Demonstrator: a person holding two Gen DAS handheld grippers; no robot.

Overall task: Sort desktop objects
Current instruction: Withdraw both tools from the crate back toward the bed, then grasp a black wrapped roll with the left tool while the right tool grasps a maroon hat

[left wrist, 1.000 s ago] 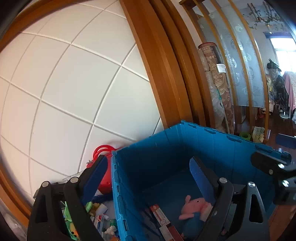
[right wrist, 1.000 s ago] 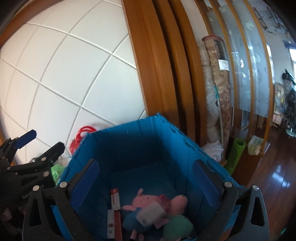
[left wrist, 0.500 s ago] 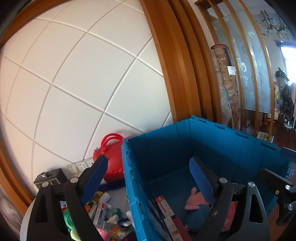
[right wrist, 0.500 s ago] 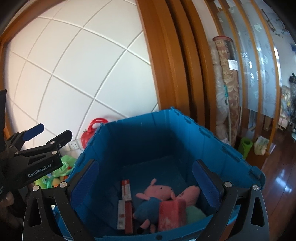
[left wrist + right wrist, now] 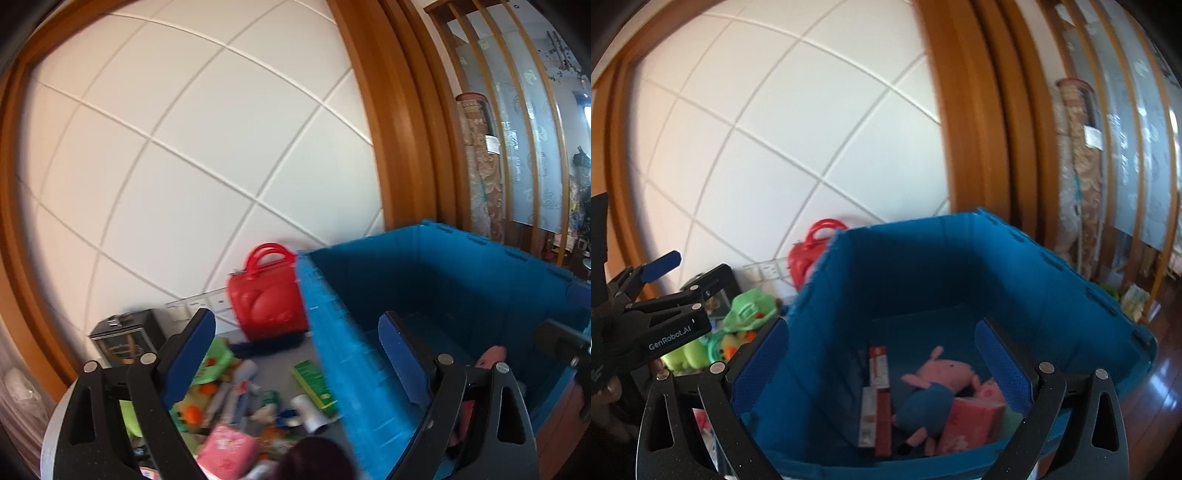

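Blue bin (image 5: 1015, 280) w/ pig plush (image 5: 934, 384); both grippers empty, jaws apart.

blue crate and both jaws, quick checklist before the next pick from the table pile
1. Left gripper jaws open and holding nothing: ok.
2. Right gripper jaws open and holding nothing: ok.
3. Blue crate has spare floor beside the pig plush and long red-and-white boxes: ok.
4. Items left on the table, such as the green box and pink pouch: ok.
5. Sharp view of the pile: not ok, blurred.
6. Which item to take next: cannot tell.
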